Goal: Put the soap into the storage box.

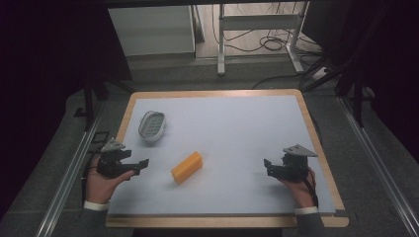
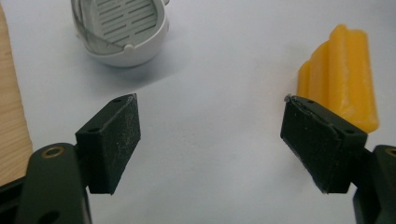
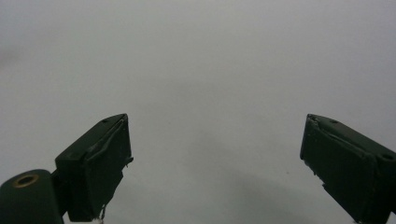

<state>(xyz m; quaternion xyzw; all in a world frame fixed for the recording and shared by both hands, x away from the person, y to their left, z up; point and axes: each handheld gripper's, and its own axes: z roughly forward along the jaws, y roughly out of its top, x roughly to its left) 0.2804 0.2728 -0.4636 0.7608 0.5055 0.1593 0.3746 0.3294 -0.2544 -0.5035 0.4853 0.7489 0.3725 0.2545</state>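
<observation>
Both grippers, left and right, hold fingers spread; yellow block and grey dish lie between.

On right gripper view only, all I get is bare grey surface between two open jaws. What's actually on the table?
Observer: In the high view a yellow ridged soap-like block lies near the table's middle, between the two grippers.
Operator: Anything else out there?
Observer: A white oval slotted dish sits toward the far left, apart from the block.
Operator: Where's the left gripper?
Observer: The left gripper is at the table's left edge; the left gripper view shows its jaws wide open, holding nothing, with the block just beyond the right-hand jaw.
Operator: And mine?
Observer: The right gripper is near the right edge, pointing inward toward the block, well short of it.
</observation>
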